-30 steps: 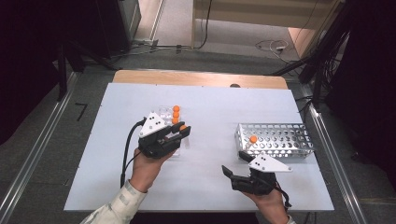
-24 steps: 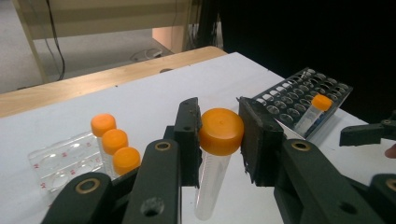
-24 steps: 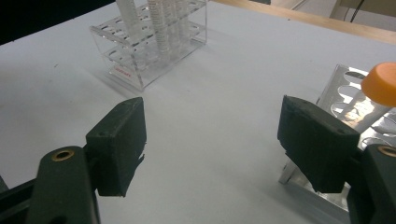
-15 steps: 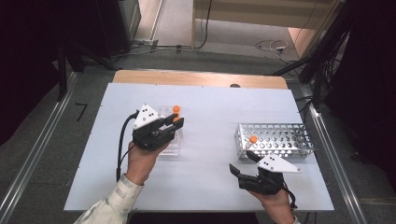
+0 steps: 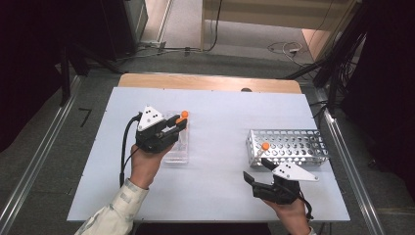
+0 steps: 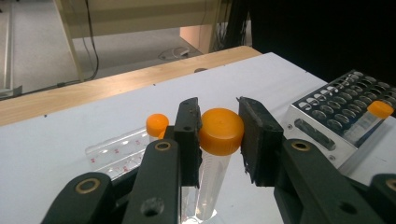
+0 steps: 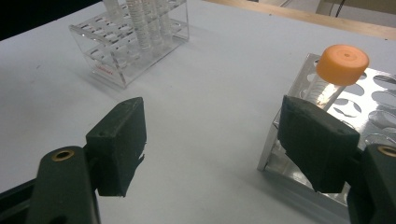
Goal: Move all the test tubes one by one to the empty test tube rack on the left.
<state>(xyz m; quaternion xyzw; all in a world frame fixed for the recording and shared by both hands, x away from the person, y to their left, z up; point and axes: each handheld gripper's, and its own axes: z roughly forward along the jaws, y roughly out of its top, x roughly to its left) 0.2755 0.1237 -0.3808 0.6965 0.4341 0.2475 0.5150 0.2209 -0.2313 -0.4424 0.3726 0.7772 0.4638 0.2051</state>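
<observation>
Left gripper point(image 6: 219, 140): fingers point(image 6: 189, 135) clamped on an orange-capped tube point(image 6: 219, 140), one pad each side, just under the cap. Tube hangs roughly upright, clear body running down between the fingers; its lower end is hidden by the gripper body, so whether it has left the rack I cannot tell. In the high view this gripper point(image 5: 178, 123) sits over the clear plastic rack point(image 5: 177, 152) on the left of the white surface point(image 5: 215, 117), orange cap at the fingertips.

Just past the left fingers, slightly to their left: a second orange cap point(image 6: 157, 124), and the clear rack's top edge point(image 6: 116, 149) with its red markings.

Farther out, to the right of those fingers: the metal rack point(image 6: 327, 107), perforated top, one capped tube point(image 6: 373, 116) leaning in a near hole.

Right gripper point(image 7: 210, 144): fingers point(image 7: 119, 140) wide apart, nothing between them, bare surface point(image 7: 210, 93) below. The right-hand finger stands just in front of the metal rack's near corner point(image 7: 280, 158); the leaning tube with orange cap point(image 7: 342, 64) rises just beyond that finger. Well beyond the left-hand finger: the clear rack point(image 7: 135, 42) with several tubes standing in it.

High view: right gripper point(image 5: 259, 171) low near the surface's front edge, just short of the metal rack point(image 5: 288, 147). The two grippers are well apart.
</observation>
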